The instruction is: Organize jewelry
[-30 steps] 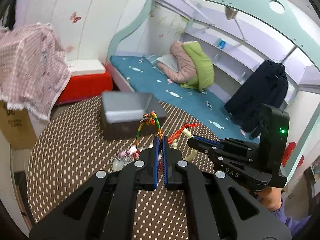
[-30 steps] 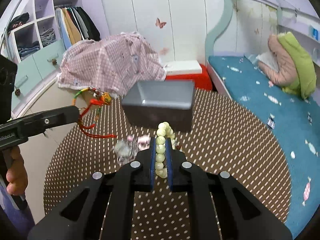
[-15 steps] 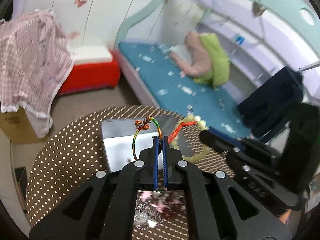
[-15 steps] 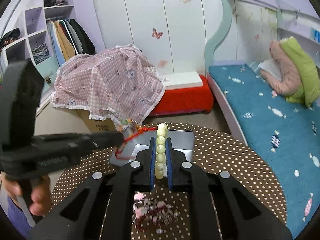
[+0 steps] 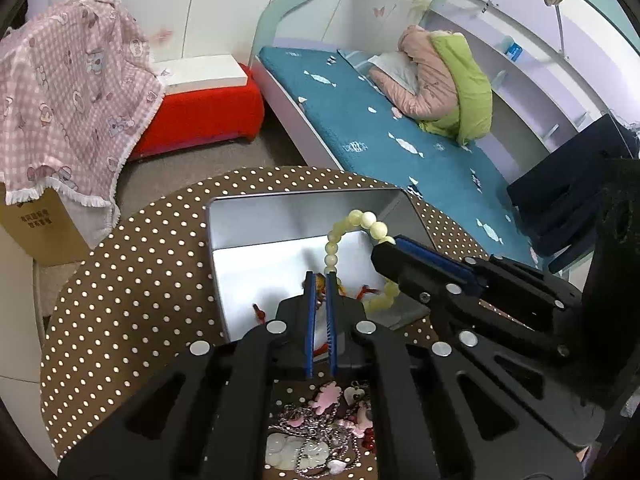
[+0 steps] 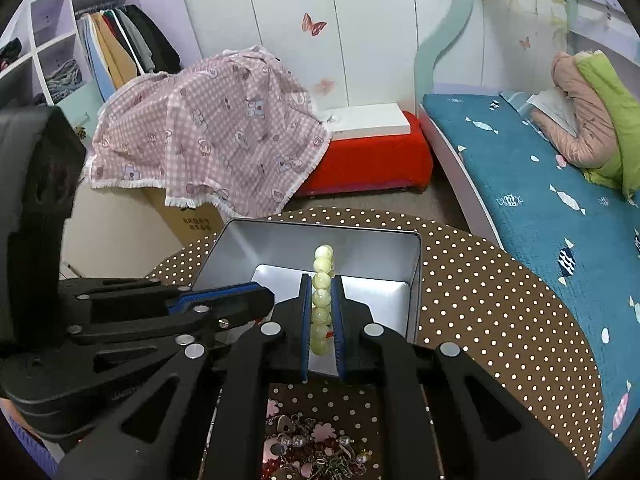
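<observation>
An open silver metal box (image 5: 256,216) (image 6: 414,280) stands on the round brown dotted table (image 5: 132,280) (image 6: 500,312). My left gripper (image 5: 319,280) is over the box, its jaws nearly shut on a colourful cord bracelet with red tassels (image 5: 320,286) that hangs down inside. My right gripper (image 6: 321,280) is shut on a pale green bead bracelet (image 6: 323,300) (image 5: 348,228), held over the box. It reaches in from the right in the left wrist view (image 5: 390,246). A pile of jewelry (image 5: 320,432) (image 6: 312,448) lies on the table under the grippers.
A pink checked cloth (image 6: 208,132) covers a cardboard box left of the table. A red bench (image 6: 372,160) and a blue bed (image 6: 540,184) lie beyond. The table edge curves close behind the silver box.
Both grippers moved forward and down with their bracelets, from above the table to over the open box. The cord bracelet now hangs inside the box.
</observation>
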A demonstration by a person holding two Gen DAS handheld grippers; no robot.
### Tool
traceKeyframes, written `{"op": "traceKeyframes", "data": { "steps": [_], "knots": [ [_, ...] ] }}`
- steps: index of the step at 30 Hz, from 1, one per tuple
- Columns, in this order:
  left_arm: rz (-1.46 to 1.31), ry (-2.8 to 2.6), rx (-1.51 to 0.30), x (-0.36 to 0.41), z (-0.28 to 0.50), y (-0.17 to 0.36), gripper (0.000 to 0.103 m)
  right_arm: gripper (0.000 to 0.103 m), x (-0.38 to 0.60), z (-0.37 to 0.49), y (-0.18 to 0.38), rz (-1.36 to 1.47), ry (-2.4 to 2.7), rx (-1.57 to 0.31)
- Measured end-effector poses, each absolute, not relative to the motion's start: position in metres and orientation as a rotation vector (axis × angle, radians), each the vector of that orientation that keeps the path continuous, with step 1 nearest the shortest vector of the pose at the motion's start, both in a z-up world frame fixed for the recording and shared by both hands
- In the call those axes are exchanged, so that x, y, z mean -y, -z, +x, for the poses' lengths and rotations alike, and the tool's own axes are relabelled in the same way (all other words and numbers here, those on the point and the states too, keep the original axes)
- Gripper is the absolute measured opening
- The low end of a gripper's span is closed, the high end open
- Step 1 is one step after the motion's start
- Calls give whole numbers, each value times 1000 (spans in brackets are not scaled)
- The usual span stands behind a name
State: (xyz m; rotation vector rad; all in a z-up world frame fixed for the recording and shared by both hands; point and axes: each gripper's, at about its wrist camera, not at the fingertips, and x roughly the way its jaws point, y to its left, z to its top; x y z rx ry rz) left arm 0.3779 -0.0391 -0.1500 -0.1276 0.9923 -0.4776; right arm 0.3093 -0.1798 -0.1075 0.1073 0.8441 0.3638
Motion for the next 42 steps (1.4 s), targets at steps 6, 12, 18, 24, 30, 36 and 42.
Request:
{"op": "traceKeyframes", "data": {
  "steps": [6, 12, 18, 24, 30, 36, 42],
  "knots": [
    [-163, 454, -976, 20, 377, 148, 31, 9, 179, 314, 114, 114, -364, -876],
    [-154, 455, -970, 23, 373, 145, 34, 11, 179, 312, 115, 99, -361, -896],
    [-152, 443, -950, 22, 363, 139, 50, 14, 184, 307, 115, 109, -360, -907],
    [-164, 450, -921, 12, 347, 129, 60, 29, 187, 294, 110, 107, -366, -884],
    [-148, 423, -856, 1, 316, 116, 63, 35, 195, 274, 100, 94, -358, -836],
    [-115, 359, -764, -13, 272, 108, 75, 41, 209, 237, 86, 84, -347, -755],
    [-67, 324, -742, -23, 239, 120, 79, 42, 214, 197, 94, 58, -331, -726]
  ]
}}
